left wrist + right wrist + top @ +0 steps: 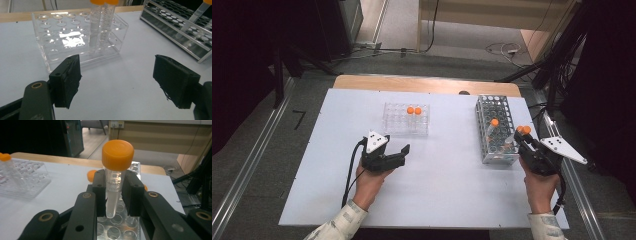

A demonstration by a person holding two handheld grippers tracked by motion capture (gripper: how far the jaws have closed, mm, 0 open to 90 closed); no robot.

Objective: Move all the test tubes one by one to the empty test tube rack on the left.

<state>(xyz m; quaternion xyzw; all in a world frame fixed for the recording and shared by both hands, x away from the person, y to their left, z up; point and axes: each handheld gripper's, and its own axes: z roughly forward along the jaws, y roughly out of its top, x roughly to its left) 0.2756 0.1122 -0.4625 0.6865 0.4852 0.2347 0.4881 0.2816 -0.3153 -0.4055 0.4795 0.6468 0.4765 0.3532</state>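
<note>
1. Two claws are working over the white surface (437,180) as I am watching from afar: the left claw (398,155) is sitting low near the middle, the right claw (523,141) is hanging at the near end of the metal rack (495,131).
2. My right claw (113,192) is pinching a tube (113,182) with an orange cap, its pads pressing on both sides of the clear body just under the cap.
3. The tube is standing upright between the pads, its pointed tip hanging just above the holes of the metal rack (117,227), apart from them.
4. In the high view, another orange-capped tube (494,122) is sitting in the metal rack, farther from me.
5. My left claw (117,80) is standing spread wide, with nothing between its pads and bare surface showing in the gap.
6. It is facing the clear plastic rack (62,42), which is resting on the surface just ahead of it.
7. Two orange-capped tubes (101,25) are standing side by side in that clear rack, toward its right end as the left claw sees it.
</note>
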